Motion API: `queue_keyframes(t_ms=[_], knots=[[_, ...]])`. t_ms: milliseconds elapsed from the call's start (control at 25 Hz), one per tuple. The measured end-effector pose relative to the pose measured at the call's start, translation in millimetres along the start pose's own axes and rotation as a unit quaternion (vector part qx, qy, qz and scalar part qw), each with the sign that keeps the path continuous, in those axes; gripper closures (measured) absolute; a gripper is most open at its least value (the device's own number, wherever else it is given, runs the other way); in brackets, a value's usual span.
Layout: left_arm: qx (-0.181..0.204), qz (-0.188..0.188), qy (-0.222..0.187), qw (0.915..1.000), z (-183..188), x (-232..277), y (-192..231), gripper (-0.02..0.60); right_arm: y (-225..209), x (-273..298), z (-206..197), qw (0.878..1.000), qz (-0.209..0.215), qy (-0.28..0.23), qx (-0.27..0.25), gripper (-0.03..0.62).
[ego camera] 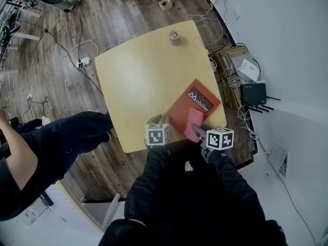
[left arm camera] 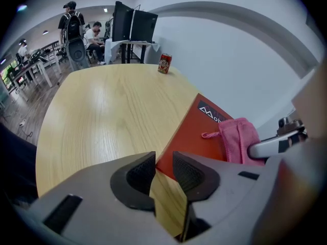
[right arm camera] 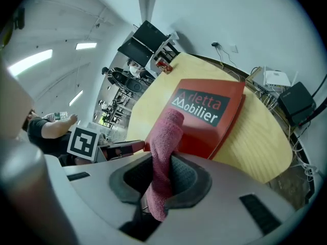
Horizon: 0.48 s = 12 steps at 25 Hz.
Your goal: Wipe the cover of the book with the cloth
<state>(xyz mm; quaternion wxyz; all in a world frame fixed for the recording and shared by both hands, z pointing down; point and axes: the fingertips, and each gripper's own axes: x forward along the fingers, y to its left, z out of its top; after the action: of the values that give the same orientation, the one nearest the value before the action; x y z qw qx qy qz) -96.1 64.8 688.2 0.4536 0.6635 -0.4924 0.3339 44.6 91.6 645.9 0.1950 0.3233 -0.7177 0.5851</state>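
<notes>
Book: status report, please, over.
Right gripper shut on cloth, cloth on book. Left gripper open at book corner. Can far off, not in way.

A can point(ego camera: 175, 37) stands on the table point(ego camera: 134, 73), with perhaps a router point(ego camera: 253, 94) on the floor.

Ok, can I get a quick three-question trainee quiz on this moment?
1. True or false: the right gripper is clamped on the pink cloth.
2. What stands near the far end of the table? A) a can B) a mug C) a lamp
3. Fill in: the pink cloth lies over the red ____.

Key: 1 true; 2 A; 3 book.
</notes>
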Motion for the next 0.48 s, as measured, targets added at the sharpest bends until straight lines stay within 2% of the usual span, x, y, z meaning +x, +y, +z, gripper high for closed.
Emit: queue_keyframes(t_ms=[120,280,480], knots=[[0.009,0.01,-0.014,0.9998,11,-6,-1,0.46,12,-12,18,0.999,0.012,-0.019,-0.023,0.516],[0.018,0.02,-0.056,0.9981,39,-27,-5,0.46,38,-30,47,0.996,0.017,-0.045,-0.078,0.516],[0.02,0.031,-0.131,0.9907,76,-74,-17,0.482,88,-62,85,0.979,0.014,-0.093,-0.179,0.516]])
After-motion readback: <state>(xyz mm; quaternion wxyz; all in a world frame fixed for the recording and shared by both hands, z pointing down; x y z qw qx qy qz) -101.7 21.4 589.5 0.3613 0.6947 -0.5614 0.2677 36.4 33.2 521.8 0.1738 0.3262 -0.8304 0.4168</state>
